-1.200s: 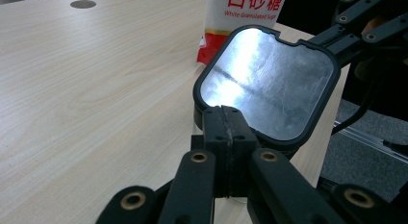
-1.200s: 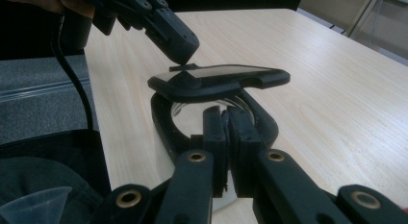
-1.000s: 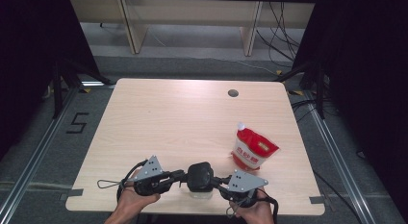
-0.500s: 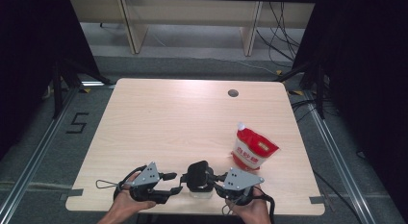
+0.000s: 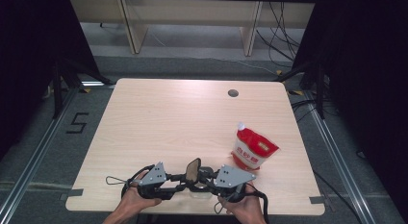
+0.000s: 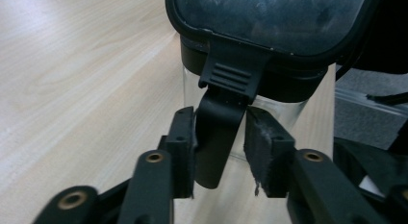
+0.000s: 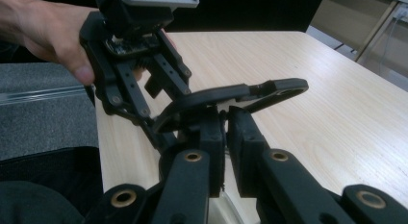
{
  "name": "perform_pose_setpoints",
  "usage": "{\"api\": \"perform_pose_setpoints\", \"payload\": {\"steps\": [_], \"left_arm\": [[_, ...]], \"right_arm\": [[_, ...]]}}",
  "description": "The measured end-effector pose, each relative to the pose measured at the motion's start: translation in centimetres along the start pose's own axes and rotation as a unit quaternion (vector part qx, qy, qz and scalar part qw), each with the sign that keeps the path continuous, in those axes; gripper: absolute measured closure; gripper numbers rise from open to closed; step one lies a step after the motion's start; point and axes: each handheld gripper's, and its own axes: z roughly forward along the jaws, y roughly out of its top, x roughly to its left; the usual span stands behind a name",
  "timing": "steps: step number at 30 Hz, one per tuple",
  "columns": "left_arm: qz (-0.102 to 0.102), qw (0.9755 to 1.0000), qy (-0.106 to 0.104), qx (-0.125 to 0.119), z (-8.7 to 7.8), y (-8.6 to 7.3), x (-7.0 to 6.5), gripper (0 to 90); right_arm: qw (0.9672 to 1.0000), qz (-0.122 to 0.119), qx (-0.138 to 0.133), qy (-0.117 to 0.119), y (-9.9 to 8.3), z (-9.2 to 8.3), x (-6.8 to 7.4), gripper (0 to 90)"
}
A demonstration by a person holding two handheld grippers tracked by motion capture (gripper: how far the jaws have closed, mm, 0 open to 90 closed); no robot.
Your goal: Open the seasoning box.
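Note:
A small clear container (image 6: 288, 108) with a black lid (image 5: 194, 168) stands at the table's front edge between both hands. The lid (image 7: 231, 94) tilts up on one side. My left gripper (image 6: 219, 147) has just been closing, and its pads press on the lid's black latch tab (image 6: 219, 137), which hangs down the container's side. It faces the right gripper's camera as the left gripper (image 7: 159, 84), held in a bare hand (image 7: 53, 36). My right gripper (image 7: 226, 132) is shut on the container's clear rim under the lid. In the high view the left gripper (image 5: 183, 180) and right gripper (image 5: 206, 180) meet at the container.
A red and white pouch (image 5: 253, 148) stands upright just right of and behind the right hand. A round cable hole (image 5: 233, 93) lies near the table's (image 5: 168, 118) far edge. Cables trail from both grippers over the front edge.
The left gripper dipped a little, opened its jaws wide, then drew them in around the latch tab. The lid now looks more tilted. The right gripper stayed put.

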Motion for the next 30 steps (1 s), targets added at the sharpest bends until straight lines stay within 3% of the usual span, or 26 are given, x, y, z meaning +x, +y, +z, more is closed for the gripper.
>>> {"api": "perform_pose_setpoints", "payload": {"steps": [3,4,20,24,30], "left_arm": [[-0.002,1.0,-0.002,-0.004,0.0,-0.1,0.1,70.8],[0.01,0.9999,0.004,-0.003,0.0,-0.1,0.1,71.1],[0.01,0.9998,0.016,-0.006,0.0,-0.1,-0.2,72.0],[0.036,0.9991,0.023,-0.002,0.0,0.0,0.0,72.1],[0.013,0.9996,0.024,-0.007,0.1,-0.2,-0.4,72.0]], "right_arm": [[1.0,-0.002,-0.001,0.003,0.3,0.4,0.1,85.3],[1.0,-0.002,-0.001,0.006,0.5,0.6,0.1,85.3],[0.9997,-0.005,0.006,0.021,1.9,2.8,0.7,85.5],[0.9996,-0.016,0.005,0.022,2.0,3.2,0.6,85.6],[0.9997,-0.006,0.003,0.025,1.9,3.2,0.5,83.6]]}}
